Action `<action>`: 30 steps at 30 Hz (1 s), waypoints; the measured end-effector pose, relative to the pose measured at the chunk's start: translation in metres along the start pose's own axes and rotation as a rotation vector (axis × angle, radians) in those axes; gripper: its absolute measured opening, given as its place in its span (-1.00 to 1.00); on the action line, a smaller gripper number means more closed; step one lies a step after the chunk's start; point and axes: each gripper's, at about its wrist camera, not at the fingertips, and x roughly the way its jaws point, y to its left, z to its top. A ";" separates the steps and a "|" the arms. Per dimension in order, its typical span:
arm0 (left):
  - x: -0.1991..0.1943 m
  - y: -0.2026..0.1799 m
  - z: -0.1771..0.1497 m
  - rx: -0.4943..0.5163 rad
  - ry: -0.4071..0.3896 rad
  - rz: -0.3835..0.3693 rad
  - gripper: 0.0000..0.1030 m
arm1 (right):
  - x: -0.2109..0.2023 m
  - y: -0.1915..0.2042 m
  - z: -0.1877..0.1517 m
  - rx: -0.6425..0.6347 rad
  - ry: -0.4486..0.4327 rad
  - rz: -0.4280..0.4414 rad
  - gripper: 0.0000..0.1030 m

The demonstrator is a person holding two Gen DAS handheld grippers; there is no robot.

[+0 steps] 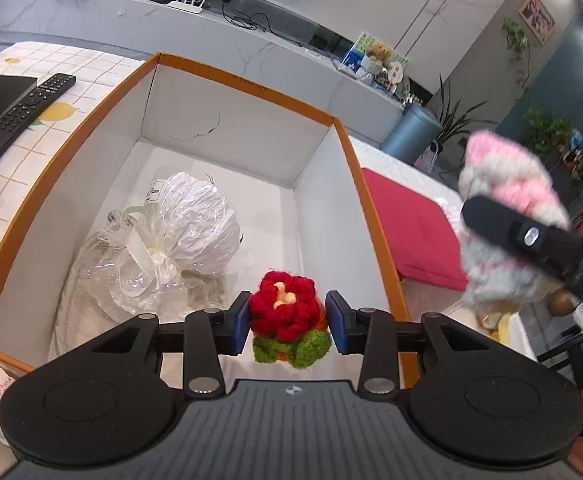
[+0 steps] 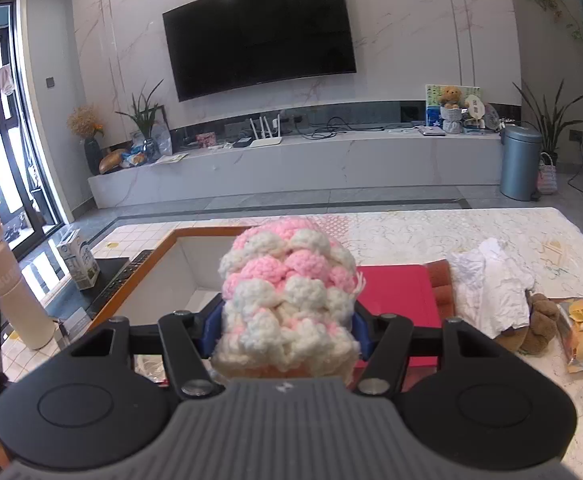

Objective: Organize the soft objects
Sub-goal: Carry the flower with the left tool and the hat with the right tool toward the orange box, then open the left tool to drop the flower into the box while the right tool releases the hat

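I am holding my left gripper (image 1: pixel 287 322) over the open box (image 1: pixel 251 84), and its blue pads are sitting on either side of a red crocheted flower (image 1: pixel 285 314) with green leaves; the left pad is touching the yarn, while a sliver of gap is showing at the right pad, so I cannot tell whether it is really pinching. Below it, a bundle wrapped in clear plastic (image 1: pixel 171 236) is lying on the box floor toward the left wall. My right gripper (image 2: pixel 285 326) is pinching a pink and white knitted piece (image 2: pixel 287 296) between its pads, carrying it in the air beside the box's right edge, above a red mat (image 2: pixel 395 284) on the table (image 2: pixel 431 228). A crumpled white cloth (image 2: pixel 491 280) is lying further right.
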 end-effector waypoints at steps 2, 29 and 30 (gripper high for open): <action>-0.003 -0.001 -0.007 0.051 0.008 0.011 -0.11 | -0.005 0.003 -0.001 -0.034 -0.003 0.011 0.17; -0.094 0.048 -0.013 0.037 -0.356 0.367 0.68 | 0.048 0.083 -0.026 -0.251 0.154 -0.107 0.23; -0.095 0.050 -0.014 0.035 -0.371 0.376 0.68 | 0.053 0.084 -0.028 -0.254 0.166 -0.113 0.24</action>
